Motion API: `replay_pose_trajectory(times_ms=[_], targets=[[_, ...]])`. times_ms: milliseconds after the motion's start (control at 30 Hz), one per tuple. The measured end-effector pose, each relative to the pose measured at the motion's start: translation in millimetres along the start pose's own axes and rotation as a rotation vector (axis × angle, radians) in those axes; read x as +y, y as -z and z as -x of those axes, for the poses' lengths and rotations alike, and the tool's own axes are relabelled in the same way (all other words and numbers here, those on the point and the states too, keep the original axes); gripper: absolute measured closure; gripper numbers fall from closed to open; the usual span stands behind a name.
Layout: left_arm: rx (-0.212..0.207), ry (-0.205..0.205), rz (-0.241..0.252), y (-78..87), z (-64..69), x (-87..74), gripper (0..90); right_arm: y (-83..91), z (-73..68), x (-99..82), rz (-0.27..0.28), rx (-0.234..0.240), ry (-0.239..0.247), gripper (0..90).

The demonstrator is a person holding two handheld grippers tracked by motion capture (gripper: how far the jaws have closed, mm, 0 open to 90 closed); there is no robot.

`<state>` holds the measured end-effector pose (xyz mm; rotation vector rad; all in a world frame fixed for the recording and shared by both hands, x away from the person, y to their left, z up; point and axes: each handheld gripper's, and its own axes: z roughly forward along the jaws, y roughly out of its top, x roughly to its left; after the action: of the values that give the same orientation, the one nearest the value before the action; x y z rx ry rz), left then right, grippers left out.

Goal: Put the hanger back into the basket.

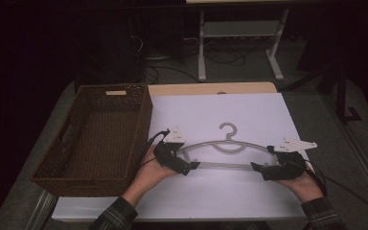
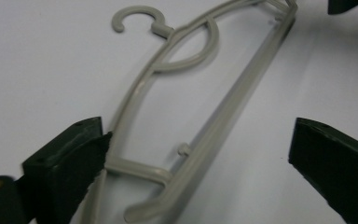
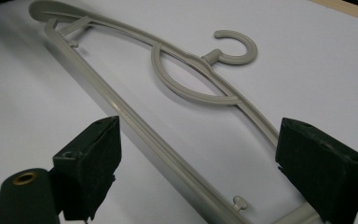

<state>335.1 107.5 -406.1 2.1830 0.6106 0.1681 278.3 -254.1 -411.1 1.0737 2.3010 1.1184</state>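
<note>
Item nearest the lens: two sleeved forearms at the near table edge, each hand on a gripper. Left gripper point(image 1: 195, 166), jaws spread wide, straddles one end of a grey plastic hanger point(image 1: 227, 146) without pressing it; right gripper point(image 1: 255, 167), jaws likewise wide, brackets the other end. Hanger lies flat on the white sheet point(image 1: 268, 110), hook pointing away from the person.

High view adds a brown wicker basket point(image 1: 139, 108) along the sheet's left edge, just beside the left hand. Gripper views add small pegs on the hanger's straight bar. Open sheet beyond the hook; narrower margin at right.
</note>
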Motion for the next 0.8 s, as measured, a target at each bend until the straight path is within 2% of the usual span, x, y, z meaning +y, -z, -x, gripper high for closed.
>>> replay_pose_trajectory(times_ms=[133,200,400,533,667,800], targets=[[0.014,-0.012,-0.005,-9.4,-10.7,7.8,12.5,-0.7,0.8,0.2,-0.001,0.002,-0.006,13.7],[0.008,-0.005,-0.01,-15.7,-16.4,10.7,15.3,-1.3,0.6,0.3,-0.005,0.005,-0.003,13.7],[-0.008,-0.015,-0.06,-36.8,-33.1,18.0,31.9,-1.7,0.5,0.0,-0.01,0.01,-0.002,13.7],[-0.014,-0.011,-0.082,-50.6,-42.4,21.1,38.5,-2.5,0.6,-0.2,-0.016,0.013,-0.005,14.4],[-0.012,-0.011,-0.104,-59.6,-48.2,22.4,38.6,-5.8,-1.2,1.5,-0.029,0.029,-0.012,25.7],[-0.008,-0.008,-0.109,-62.7,-52.4,23.6,38.4,-14.0,-5.6,4.9,-0.044,0.065,0.0,53.5]])
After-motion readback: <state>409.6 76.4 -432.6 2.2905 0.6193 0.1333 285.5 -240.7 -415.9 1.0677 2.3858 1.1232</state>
